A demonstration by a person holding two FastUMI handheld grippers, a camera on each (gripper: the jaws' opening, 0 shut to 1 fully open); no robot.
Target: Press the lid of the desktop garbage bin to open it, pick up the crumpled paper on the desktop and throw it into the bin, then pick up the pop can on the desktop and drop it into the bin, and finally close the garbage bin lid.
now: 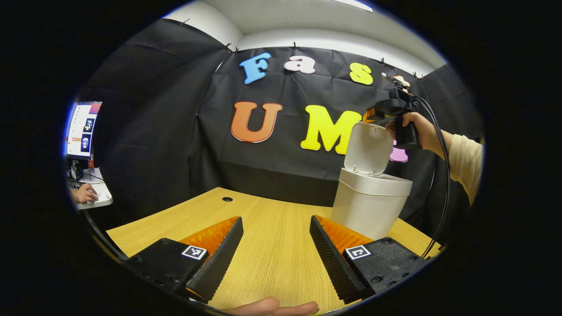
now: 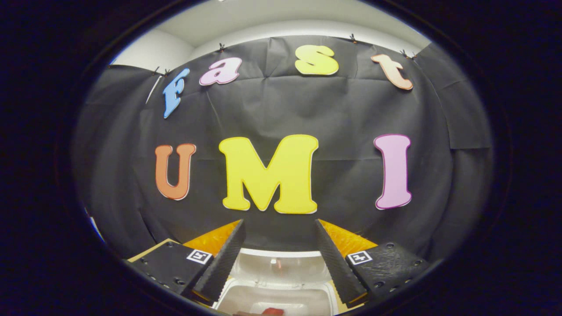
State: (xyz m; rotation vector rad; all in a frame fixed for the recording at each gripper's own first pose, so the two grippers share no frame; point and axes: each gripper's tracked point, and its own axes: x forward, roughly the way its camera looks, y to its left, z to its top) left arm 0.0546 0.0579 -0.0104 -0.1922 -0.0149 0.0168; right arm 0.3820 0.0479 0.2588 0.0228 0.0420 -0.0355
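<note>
My left gripper (image 1: 275, 228) hangs low over the desk (image 1: 272, 259), its jaws spread wide with bare wood between them and nothing in their hold; a fingertip or two of a hand (image 1: 274, 307) shows at the very bottom edge of the left gripper view. That view gives me the whole bin (image 1: 369, 206), standing near the desk's far right corner, with its lid (image 1: 368, 149) swung up and standing nearly upright above the rim. Above and just behind the lid I see my right gripper (image 1: 386, 112) from outside, gripped by a hand with a light sleeve, a cable trailing down from it; from that side I cannot tell whether it touches the lid. Far off past the desk's left edge sit a monitor (image 1: 82, 129) and another hand (image 1: 83, 193) on a side table. The right gripper view looks the other way round: my right gripper (image 2: 279, 245) is poised over the bin (image 2: 281, 298), jaws wide apart and gripping nothing, with the pale rim and opening between them. A small red thing (image 2: 272, 311) shows at the bottom of that view, too little of it to name.
</note>
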